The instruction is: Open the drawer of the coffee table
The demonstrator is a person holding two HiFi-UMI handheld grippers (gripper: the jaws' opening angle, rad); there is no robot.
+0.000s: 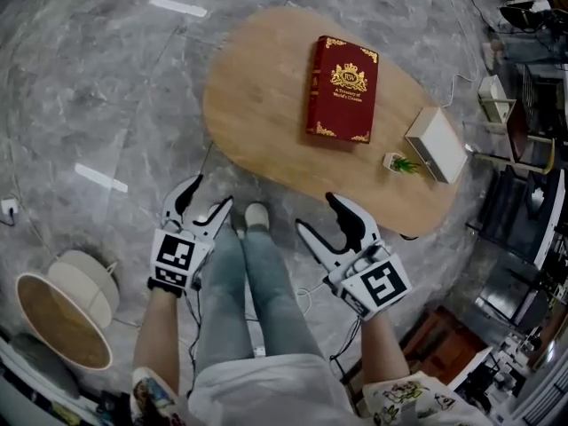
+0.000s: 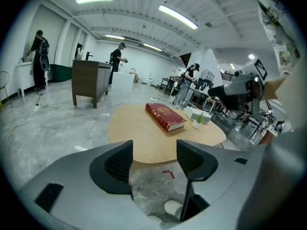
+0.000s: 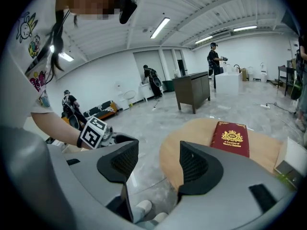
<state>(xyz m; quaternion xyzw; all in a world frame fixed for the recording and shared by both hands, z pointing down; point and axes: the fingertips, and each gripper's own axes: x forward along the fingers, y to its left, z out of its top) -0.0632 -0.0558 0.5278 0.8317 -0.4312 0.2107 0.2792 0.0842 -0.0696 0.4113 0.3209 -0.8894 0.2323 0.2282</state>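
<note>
Open floor (image 1: 115,96) beside coffee table (image 1: 257,114), book (image 1: 342,89) atop

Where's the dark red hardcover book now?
In the head view, the dark red hardcover book lies flat on the oval wooden coffee table, left of the potted plant and white box.

the right gripper (image 3: 157,161) hangs with its jaws apart, only grey floor and the near edge of the coffee table (image 3: 192,131) showing between them. a red book (image 3: 231,139) lies flat mid-table, a white box (image 3: 293,158) at the right end. the left gripper (image 3: 108,137) sits off left.
</note>
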